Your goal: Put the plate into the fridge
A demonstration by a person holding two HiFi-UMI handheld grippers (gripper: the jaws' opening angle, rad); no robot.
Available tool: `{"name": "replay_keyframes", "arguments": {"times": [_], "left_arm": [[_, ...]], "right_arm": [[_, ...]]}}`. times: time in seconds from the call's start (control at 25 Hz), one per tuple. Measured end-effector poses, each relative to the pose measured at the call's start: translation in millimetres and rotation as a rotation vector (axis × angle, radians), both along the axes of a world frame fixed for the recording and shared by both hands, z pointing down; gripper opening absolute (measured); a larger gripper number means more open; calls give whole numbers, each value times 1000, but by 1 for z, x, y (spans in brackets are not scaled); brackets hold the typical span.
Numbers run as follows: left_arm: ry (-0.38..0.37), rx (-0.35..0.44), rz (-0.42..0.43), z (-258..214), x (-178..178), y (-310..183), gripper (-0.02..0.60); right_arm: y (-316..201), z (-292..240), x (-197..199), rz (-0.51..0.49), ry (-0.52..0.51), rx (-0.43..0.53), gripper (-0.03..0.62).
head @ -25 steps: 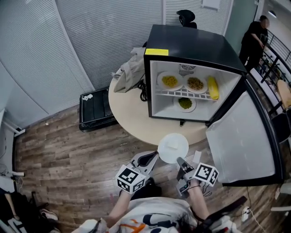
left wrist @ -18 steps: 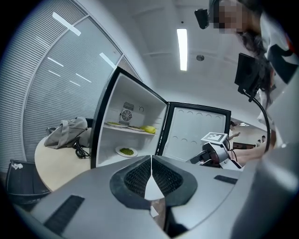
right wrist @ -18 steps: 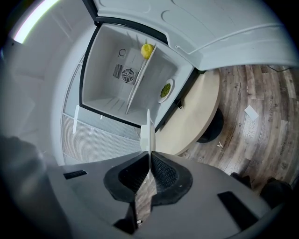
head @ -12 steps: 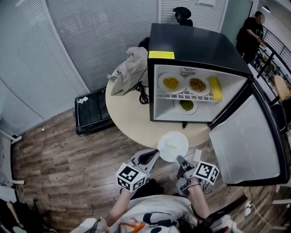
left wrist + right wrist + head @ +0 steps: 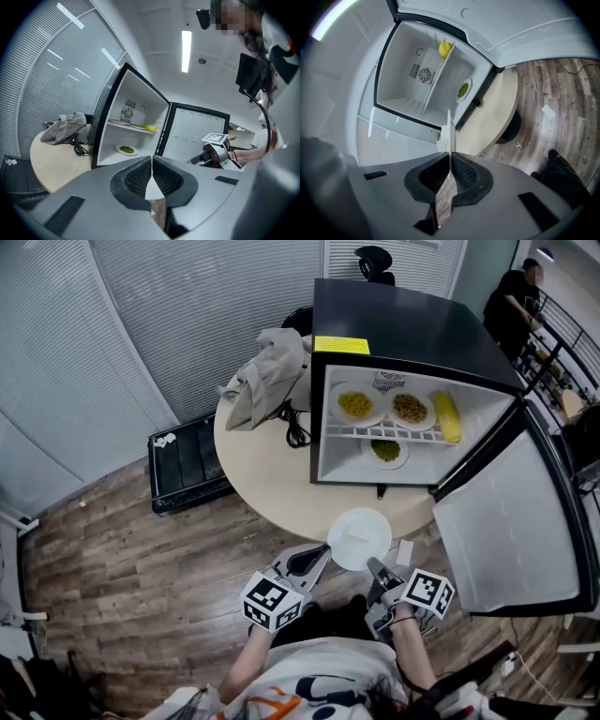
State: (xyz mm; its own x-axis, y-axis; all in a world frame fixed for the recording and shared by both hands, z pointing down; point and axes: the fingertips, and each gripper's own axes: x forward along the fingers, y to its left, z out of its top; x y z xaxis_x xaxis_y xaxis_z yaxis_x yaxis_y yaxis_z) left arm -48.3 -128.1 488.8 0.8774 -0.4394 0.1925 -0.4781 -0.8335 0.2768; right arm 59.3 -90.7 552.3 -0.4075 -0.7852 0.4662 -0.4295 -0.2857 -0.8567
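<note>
Carrying the plate (image 5: 359, 537), rim pinched in the right gripper (image 5: 373, 567) at lower centre, left gripper (image 5: 319, 555) closed empty; next, probably forward into the open fridge (image 5: 412, 324) at upper right.

Round beige table (image 5: 253, 474): crumpled grey cloth (image 5: 262, 381), black cable (image 5: 296, 432) on top. Black case (image 5: 187, 465) on wood floor (image 5: 112, 559) beside table.

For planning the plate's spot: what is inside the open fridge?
Wire shelf: two plates of food and a corn cob. Below: a plate of green food. The shelf partly covers the space beneath.
</note>
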Motion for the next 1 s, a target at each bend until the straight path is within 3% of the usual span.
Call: {"name": "replay_keyframes", "arguments": {"times": [0.4, 0.64, 1.0], "left_arm": [[-15, -39, -35, 15, -6, 2, 12], [-27, -29, -77, 11, -9, -15, 12], [-46, -17, -47, 9, 20, -46, 12]], "right_arm": [[-7, 12, 3, -31, 7, -38, 25], [-34, 8, 3, -53, -16, -14, 25], [-72, 8, 28, -44, -23, -2, 25]]}}
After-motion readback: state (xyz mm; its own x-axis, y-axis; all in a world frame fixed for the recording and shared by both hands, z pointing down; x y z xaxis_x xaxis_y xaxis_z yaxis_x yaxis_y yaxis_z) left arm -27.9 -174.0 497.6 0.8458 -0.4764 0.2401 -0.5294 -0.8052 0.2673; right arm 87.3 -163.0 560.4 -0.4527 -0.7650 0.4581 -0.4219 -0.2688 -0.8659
